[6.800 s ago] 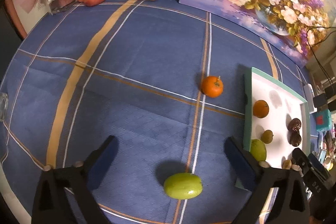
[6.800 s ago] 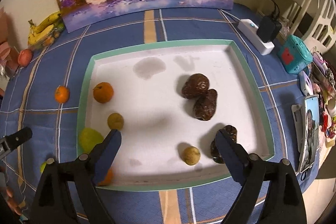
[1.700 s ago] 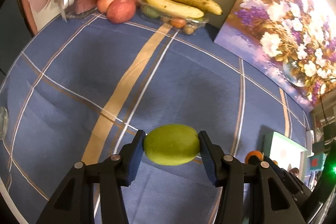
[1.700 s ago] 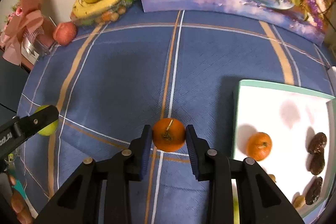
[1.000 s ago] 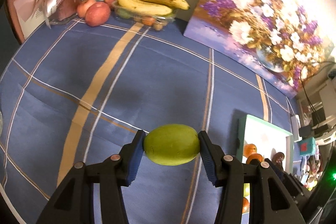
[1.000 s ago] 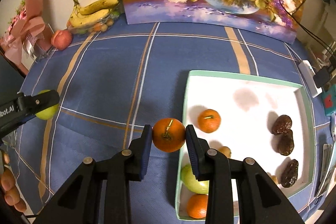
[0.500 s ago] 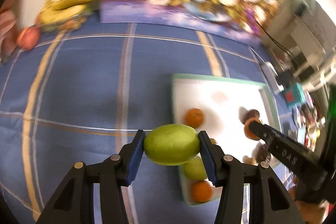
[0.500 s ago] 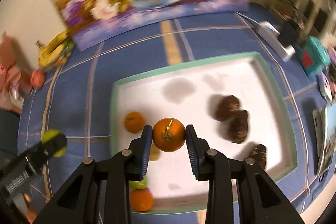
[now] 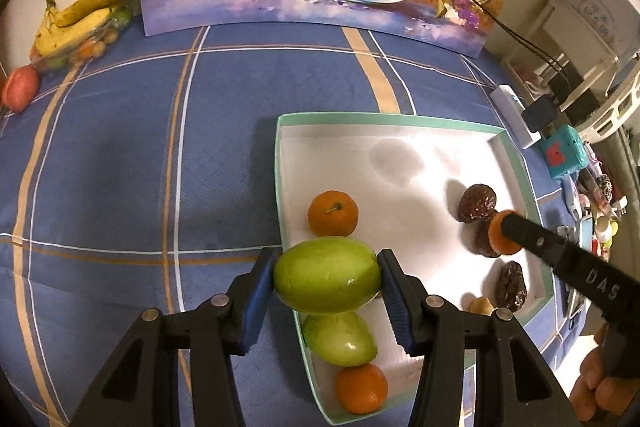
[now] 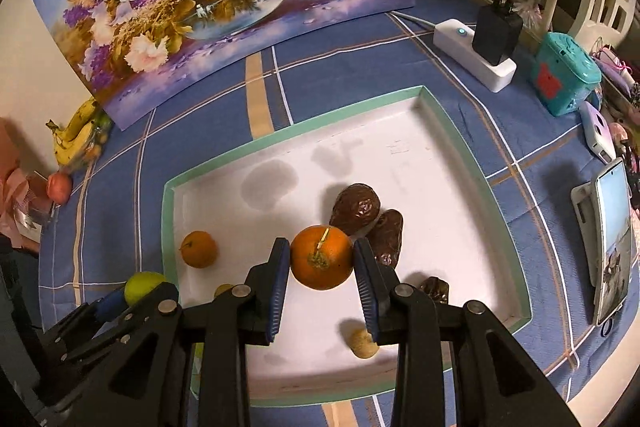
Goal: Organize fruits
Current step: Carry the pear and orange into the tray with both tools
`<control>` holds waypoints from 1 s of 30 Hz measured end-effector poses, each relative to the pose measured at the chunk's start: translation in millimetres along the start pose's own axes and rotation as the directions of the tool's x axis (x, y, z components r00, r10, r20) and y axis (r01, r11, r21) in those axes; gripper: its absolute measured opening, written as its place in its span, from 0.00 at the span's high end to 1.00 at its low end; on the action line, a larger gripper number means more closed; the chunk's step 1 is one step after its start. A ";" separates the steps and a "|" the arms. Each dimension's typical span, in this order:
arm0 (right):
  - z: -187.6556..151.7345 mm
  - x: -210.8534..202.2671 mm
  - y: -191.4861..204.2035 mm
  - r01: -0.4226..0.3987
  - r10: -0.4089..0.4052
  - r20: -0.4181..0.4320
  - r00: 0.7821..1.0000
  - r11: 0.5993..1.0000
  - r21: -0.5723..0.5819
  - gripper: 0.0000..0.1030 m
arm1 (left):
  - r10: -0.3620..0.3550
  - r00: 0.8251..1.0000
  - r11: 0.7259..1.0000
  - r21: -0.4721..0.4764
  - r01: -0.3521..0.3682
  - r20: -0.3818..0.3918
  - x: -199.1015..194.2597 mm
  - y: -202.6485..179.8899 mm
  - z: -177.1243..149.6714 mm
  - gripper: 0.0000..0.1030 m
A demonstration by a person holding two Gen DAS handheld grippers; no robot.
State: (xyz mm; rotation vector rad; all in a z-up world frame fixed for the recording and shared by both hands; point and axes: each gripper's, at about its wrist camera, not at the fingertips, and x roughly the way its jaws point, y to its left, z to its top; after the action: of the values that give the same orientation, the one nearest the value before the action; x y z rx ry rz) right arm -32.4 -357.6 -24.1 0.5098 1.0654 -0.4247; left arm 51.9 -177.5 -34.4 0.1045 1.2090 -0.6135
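Left wrist view shows your left gripper [image 9: 327, 282] fingers clamping the smooth, firm green oval fruit [image 9: 327, 277] end-to-end — slippery skin, so grip its middle — while your right gripper [image 10: 322, 263] pinches the round orange mandarin [image 10: 321, 257] over the white, green-rimmed tray [image 10: 424, 91].

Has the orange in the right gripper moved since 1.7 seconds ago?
Yes. The orange, then over blue cloth left of the tray, is now above its white floor.
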 end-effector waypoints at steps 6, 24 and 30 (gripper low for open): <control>-3.8 14.7 1.2 0.013 -0.013 -0.043 0.999 1.000 -0.013 0.67 | 0.014 1.000 1.000 0.010 -0.014 -0.007 8.1 -1.7 -1.2 0.48; -15.0 43.6 2.0 0.071 -0.075 -0.108 0.991 0.997 -0.039 0.67 | 0.040 0.999 0.999 0.038 -0.039 -0.021 22.6 -6.3 -4.2 0.47; -15.8 43.3 2.0 0.074 -0.078 -0.109 0.991 0.996 -0.040 0.67 | 0.044 0.999 0.998 0.038 -0.042 -0.031 31.5 -5.3 -5.9 0.44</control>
State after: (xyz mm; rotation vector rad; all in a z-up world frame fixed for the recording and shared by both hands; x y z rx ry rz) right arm -24.1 -350.4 -68.9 0.4664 1.2002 -0.4479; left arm 51.0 -191.8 -63.5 0.1721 1.2228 -0.5992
